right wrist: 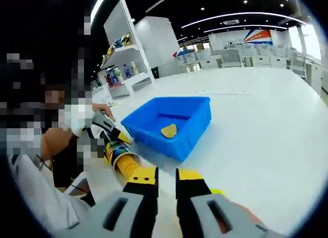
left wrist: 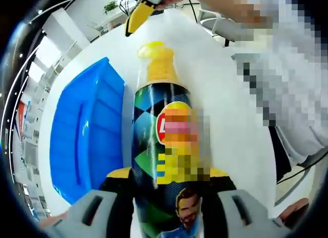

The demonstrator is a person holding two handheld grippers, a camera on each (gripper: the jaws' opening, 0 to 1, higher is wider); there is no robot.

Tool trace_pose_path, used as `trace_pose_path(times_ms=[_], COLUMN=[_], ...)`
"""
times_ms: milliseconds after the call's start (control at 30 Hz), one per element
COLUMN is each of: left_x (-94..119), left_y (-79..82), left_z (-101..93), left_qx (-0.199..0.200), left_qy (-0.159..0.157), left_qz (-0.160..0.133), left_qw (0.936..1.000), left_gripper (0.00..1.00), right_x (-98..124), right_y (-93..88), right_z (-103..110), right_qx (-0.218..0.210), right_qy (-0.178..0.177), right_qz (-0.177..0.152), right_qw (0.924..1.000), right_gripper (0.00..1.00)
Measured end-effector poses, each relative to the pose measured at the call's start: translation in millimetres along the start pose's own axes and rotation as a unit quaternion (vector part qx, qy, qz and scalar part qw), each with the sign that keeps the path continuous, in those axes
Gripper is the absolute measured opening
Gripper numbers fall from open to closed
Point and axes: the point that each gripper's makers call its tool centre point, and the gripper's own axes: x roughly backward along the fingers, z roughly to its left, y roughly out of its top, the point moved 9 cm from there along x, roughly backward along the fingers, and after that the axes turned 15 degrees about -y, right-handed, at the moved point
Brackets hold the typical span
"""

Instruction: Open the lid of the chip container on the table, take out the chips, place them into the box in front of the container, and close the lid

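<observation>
The chip can (left wrist: 164, 145), dark with a green-yellow pattern, lies lengthwise between my left gripper's (left wrist: 169, 172) jaws, which are shut on it. Its far end is open and a stack of yellow chips (left wrist: 160, 63) sticks out. The blue box (left wrist: 87, 140) sits on the white table to the can's left. In the right gripper view the blue box (right wrist: 171, 125) holds one chip (right wrist: 168, 130). There the can (right wrist: 120, 158) is held by the left gripper (right wrist: 105, 127). My right gripper (right wrist: 165, 179) hovers just behind the can's mouth, jaws almost together, nothing visible between them. The right gripper's yellow tip (left wrist: 139, 15) appears beyond the chips.
The white table (right wrist: 256, 135) stretches wide around the box. A person's sleeve (left wrist: 287, 84) fills the right of the left gripper view. White shelves (right wrist: 128, 58) with goods stand behind the table.
</observation>
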Motion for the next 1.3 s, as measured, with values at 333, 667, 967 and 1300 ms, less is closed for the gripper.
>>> trace_pose_path(times_ms=[333,667,967,1300], left_x=[0,0,0,-1], left_y=[-0.8,-1.4,-1.2,1.1], left_z=[-0.2,0.8,1.7,1.1], left_qx=[0.001,0.0,0.001,0.001], left_qy=[0.003,0.002,0.002,0.002], left_qz=[-0.003,-0.005,-0.004,0.004], left_qw=[1.0,1.0,1.0,1.0], left_gripper=[0.52,0.52,0.52,0.51], right_x=[-4,-11,-17,-20], right_y=[-23.2,-34.7,-33.6,-35.4], right_z=[4,11,8,13], right_qx=[-0.093,-0.122,-0.168,-0.208], right_qy=[0.052,0.071,0.079,0.093], right_qz=[0.033,0.051,0.066,0.105], right_qw=[0.9937,0.9887,0.9804,0.9681], right_gripper=[0.15,0.12,0.06,0.05])
